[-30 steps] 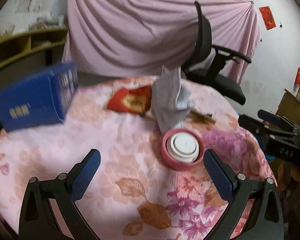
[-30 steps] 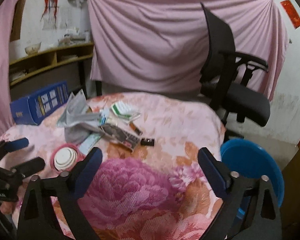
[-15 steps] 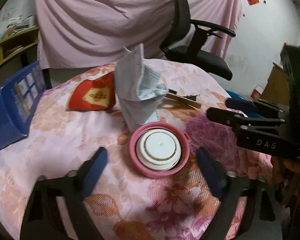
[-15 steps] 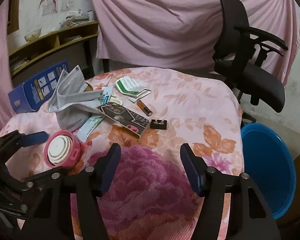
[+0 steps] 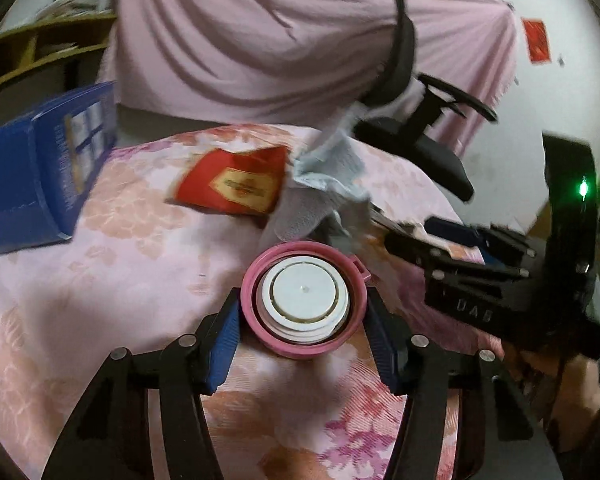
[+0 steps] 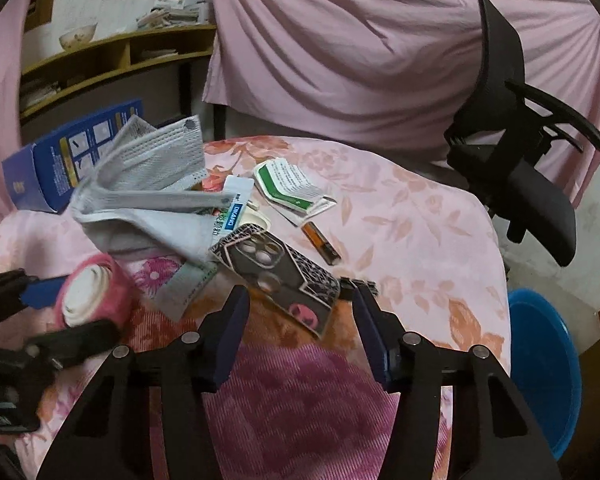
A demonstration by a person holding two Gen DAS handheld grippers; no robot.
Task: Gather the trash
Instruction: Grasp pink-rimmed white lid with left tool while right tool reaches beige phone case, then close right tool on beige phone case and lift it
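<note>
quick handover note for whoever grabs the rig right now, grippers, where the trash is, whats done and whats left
Left gripper: jaws have just been closing; both pads sit against the pink lid, which is still on the table.
Right gripper: jaws have also been closing, nothing gripped; the fingers straddle the near end of the phone case.
Other trash on the table: grey face mask, green-and-white sachet, small amber tube, red packet, blue box.
Blue bin stands on the floor right of the table.
Done: nothing visibly binned. Left: lift the lid, grip the case, bin everything.
</note>
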